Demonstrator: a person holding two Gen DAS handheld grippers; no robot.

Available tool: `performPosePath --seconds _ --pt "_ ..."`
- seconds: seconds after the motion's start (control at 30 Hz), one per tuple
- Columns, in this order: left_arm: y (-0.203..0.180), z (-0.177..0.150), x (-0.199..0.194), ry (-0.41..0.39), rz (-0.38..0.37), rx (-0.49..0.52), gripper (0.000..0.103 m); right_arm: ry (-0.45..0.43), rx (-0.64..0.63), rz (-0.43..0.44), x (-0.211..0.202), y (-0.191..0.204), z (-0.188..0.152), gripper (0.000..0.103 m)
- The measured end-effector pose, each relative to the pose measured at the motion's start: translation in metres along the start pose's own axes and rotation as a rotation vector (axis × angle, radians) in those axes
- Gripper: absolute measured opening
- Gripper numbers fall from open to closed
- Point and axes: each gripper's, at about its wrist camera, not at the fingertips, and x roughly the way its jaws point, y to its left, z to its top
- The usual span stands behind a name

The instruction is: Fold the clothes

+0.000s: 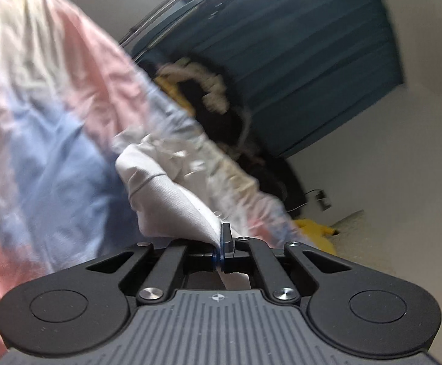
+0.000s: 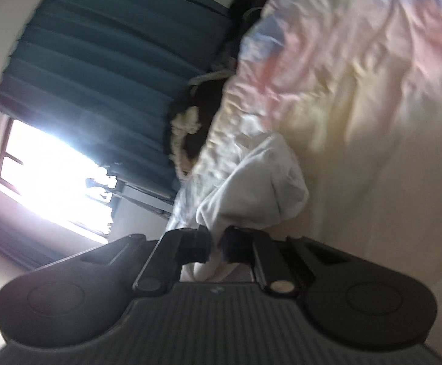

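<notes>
A white garment [image 1: 163, 188] hangs bunched in front of a bed sheet patterned in pink, blue and cream. In the left wrist view my left gripper [image 1: 219, 243] is shut on a hemmed edge of the white garment, and cloth runs down between the fingers. In the right wrist view the same white garment [image 2: 260, 188] droops in a loose fold, with my right gripper [image 2: 218, 240] shut on a pinch of it. Both views are tilted and blurred.
The patterned sheet [image 1: 38, 121] [image 2: 357, 76] covers a bed. A dark heap of clothes with cream trim [image 1: 218, 97] [image 2: 190, 133] lies at its far side, before teal curtains [image 1: 297, 54] [image 2: 99, 60]. A yellow item [image 1: 315, 228] lies low. A bright window [image 2: 47, 176] glares.
</notes>
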Motion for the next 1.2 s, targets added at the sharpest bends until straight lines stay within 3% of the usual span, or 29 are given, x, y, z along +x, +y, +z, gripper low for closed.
performPosePath --seconds 0.17,0.33,0.47,0.6,0.77,0.9,1.07,1.2 --pt "-0.01 -0.013 -0.045 0.009 -0.021 -0.018 0.003 0.037 -0.058 0.025 -0.045 0.035 0.01 0.008" --pt "-0.02 -0.026 -0.089 0.018 -0.041 -0.036 0.003 0.129 -0.027 0.03 -0.093 0.024 0.0 0.009" --pt "-0.018 -0.021 -0.078 0.023 -0.035 -0.044 0.003 0.159 0.014 0.003 -0.091 0.015 -0.003 0.009" --pt "-0.017 0.002 -0.029 0.035 0.003 -0.069 0.003 0.131 0.033 -0.015 -0.046 0.014 0.011 0.009" --pt "-0.018 0.041 0.043 0.039 0.074 -0.051 0.003 0.119 0.11 -0.04 0.043 0.007 0.035 0.009" --pt "0.001 0.069 0.101 0.077 0.118 -0.096 0.003 0.132 0.132 -0.075 0.107 -0.004 0.051 0.009" --pt "0.03 0.075 0.16 0.114 0.189 -0.086 0.003 0.175 0.158 -0.158 0.175 -0.035 0.057 0.01" --pt "0.048 0.071 0.193 0.149 0.249 -0.061 0.003 0.218 0.147 -0.208 0.206 -0.059 0.056 0.01"
